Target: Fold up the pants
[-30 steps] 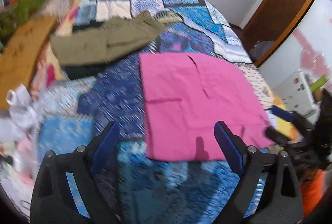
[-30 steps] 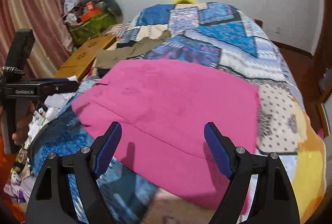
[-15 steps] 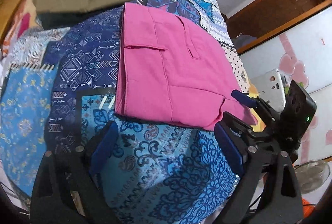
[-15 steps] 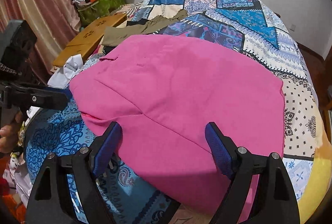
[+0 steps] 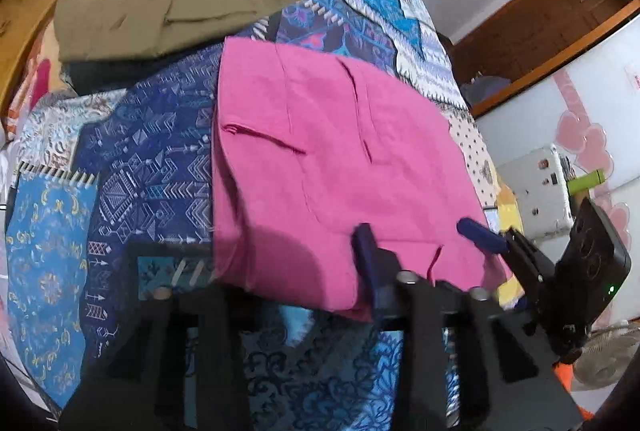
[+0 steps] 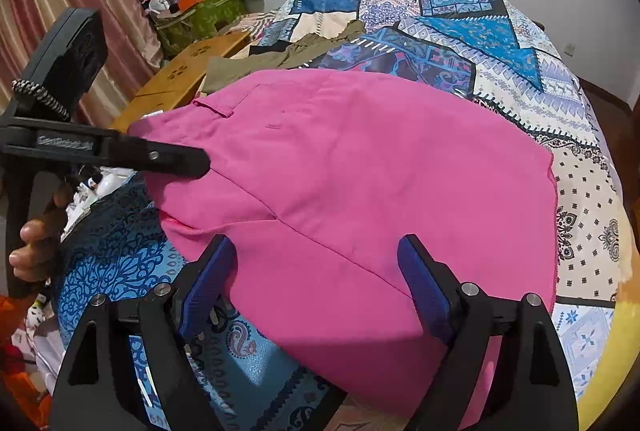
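The folded pink pants (image 6: 352,183) lie flat on the patchwork quilt (image 6: 500,43), below the olive garment (image 5: 160,15). Since the earlier frame, your left gripper (image 5: 304,271) has come down onto the pants' near-left corner, and its jaws have just been closing with that fabric between them. Your right gripper (image 6: 316,279) is spread wide, straddling the pants' near edge without pinching it.
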